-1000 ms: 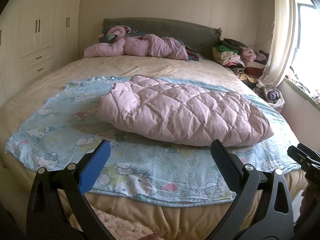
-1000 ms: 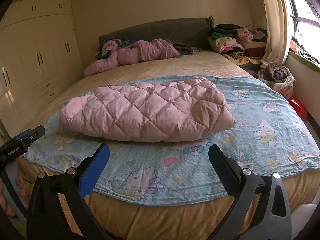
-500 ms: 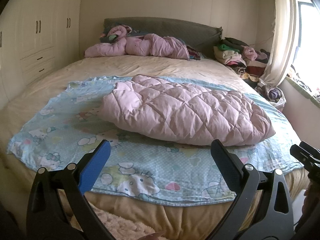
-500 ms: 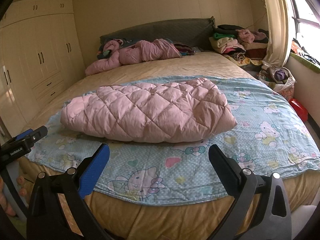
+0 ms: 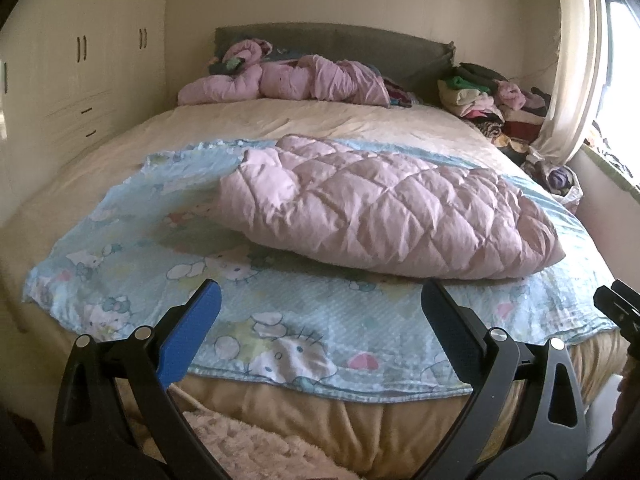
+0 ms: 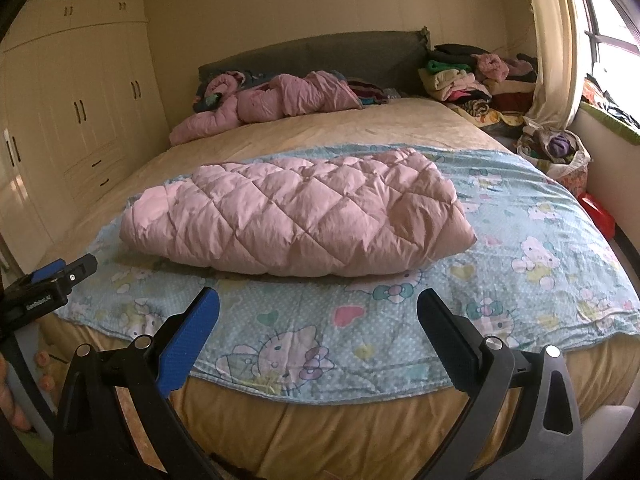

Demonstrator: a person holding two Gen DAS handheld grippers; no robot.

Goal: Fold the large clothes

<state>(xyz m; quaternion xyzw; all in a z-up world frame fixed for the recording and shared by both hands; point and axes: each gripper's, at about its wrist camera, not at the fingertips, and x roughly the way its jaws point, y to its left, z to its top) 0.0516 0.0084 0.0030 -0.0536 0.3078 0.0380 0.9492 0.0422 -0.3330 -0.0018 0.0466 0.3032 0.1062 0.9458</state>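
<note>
I see the pink quilted coat [image 5: 384,216] lying folded across the middle of the blue cartoon sheet [image 5: 304,320], which covers the foot end of the bed [image 6: 360,432]. My left gripper [image 5: 320,308] and right gripper [image 6: 318,308] both hang off the foot edge, jaws spread wide, holding nothing. Nothing lies between them and the coat. Another pink garment [image 6: 272,100] is bunched at the headboard; stacked clothes [image 6: 468,76] crowd the far right corner, beside the curtain [image 6: 556,40].
</note>
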